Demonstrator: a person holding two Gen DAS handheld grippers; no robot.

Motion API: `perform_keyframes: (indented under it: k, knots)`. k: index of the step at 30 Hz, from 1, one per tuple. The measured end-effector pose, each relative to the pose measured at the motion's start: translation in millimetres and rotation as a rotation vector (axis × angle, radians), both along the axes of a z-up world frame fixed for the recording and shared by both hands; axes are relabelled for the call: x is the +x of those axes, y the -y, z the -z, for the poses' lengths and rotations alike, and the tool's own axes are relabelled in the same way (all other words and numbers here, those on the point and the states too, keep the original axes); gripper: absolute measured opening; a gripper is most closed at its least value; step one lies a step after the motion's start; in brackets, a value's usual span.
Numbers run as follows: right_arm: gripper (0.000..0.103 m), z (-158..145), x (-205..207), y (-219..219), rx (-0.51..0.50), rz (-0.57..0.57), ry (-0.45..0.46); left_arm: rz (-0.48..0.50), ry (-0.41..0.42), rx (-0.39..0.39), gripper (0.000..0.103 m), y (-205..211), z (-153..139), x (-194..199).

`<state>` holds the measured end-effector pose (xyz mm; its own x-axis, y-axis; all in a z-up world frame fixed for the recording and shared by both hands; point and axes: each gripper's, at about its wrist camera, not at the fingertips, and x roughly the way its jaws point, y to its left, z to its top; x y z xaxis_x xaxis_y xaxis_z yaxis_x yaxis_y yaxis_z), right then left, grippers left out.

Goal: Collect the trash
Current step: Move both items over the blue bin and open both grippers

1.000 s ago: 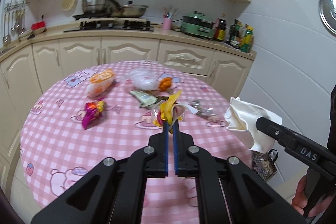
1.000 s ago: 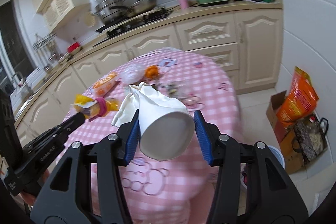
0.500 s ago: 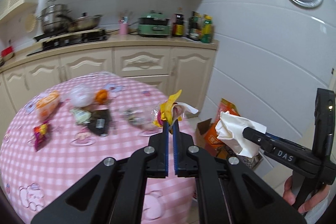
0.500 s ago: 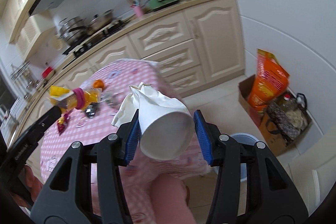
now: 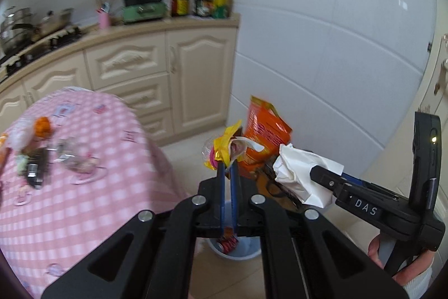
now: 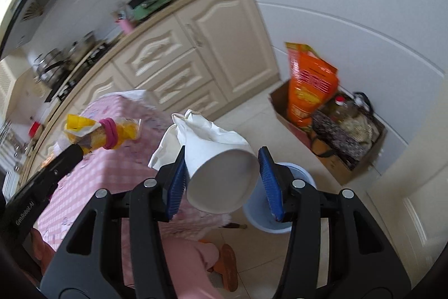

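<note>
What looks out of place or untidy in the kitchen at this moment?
Several wrappers lie scattered on the pink checked table, not yet collected. The white paper cup in the right gripper has crumpled tissue stuffed in it. Nothing looks spilled.

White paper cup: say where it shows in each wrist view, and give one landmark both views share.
Left wrist: paper cup right of centre, seen side-on in the right gripper.
Right wrist: paper cup at centre, between the blue pads, base toward the camera.
Shared landmark: orange bag on the floor by the wall.
</note>
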<state>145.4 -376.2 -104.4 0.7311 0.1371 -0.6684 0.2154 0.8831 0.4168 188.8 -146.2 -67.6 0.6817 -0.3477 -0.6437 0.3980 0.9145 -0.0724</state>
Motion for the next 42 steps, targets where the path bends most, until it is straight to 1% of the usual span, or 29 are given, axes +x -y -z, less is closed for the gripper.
perform_keyframes:
  k: [5,8,9,10,11,13,15,17,19,21,23,24,25,28,33,42]
  knots:
    - [0.049,17.3,2.4,23.1,0.0,0.05,-0.052,0.051,-0.08,0.038,0.004,35.5,28.0,19.1]
    - [0.049,27.0,5.7,32.6,0.007,0.067,-0.08,0.058,-0.105,0.05,0.011,47.7,43.3,28.7]
    - [0.049,30.8,7.4,35.4,0.011,0.072,-0.091,0.053,-0.116,0.072,0.033,51.4,49.6,32.6]
    - [0.049,33.0,9.1,36.9,0.014,0.074,-0.098,0.046,-0.138,0.101,0.046,55.9,58.0,37.1]
    - [0.049,36.3,11.1,38.4,0.017,0.075,-0.107,0.044,-0.15,0.103,0.063,57.4,62.5,40.4]
    - [0.049,42.0,15.4,40.3,0.019,0.079,-0.122,0.051,-0.162,0.086,0.063,56.6,69.9,44.8]
    - [0.049,47.9,21.6,39.8,0.023,0.076,-0.143,0.04,-0.169,0.1,0.063,54.6,76.5,48.9]
    - [0.049,53.4,28.7,38.3,0.029,0.068,-0.162,0.023,-0.182,0.1,0.063,51.0,79.6,53.2]
    - [0.05,55.5,35.5,34.6,0.029,0.053,-0.169,0.02,-0.202,0.083,0.063,45.2,81.0,56.3]
    - [0.051,58.1,44.8,29.8,0.027,0.034,-0.183,0.008,-0.201,0.083,0.063,41.2,80.4,58.1]
    - [0.062,60.3,51.4,26.6,0.028,0.023,-0.199,-0.006,-0.193,0.088,0.063,37.5,80.1,59.2]
    - [0.072,61.2,54.4,25.0,0.028,0.026,-0.208,-0.011,-0.192,0.089,0.063,35.9,80.1,60.1]
    - [0.078,62.2,55.4,24.1,0.028,0.036,-0.217,-0.02,-0.194,0.091,0.063,33.7,80.2,60.7]
    - [0.078,64.5,57.1,24.2,0.048,0.039,-0.225,-0.026,-0.206,0.085,0.063,29.8,81.4,62.3]
    - [0.078,66.5,54.8,19.5,0.035,0.024,-0.248,-0.031,-0.207,0.081,0.063,26.6,80.5,62.7]
    - [0.078,62.3,42.8,12.1,0.033,0.016,-0.253,-0.018,-0.199,0.077,0.063,25.5,75.6,52.6]
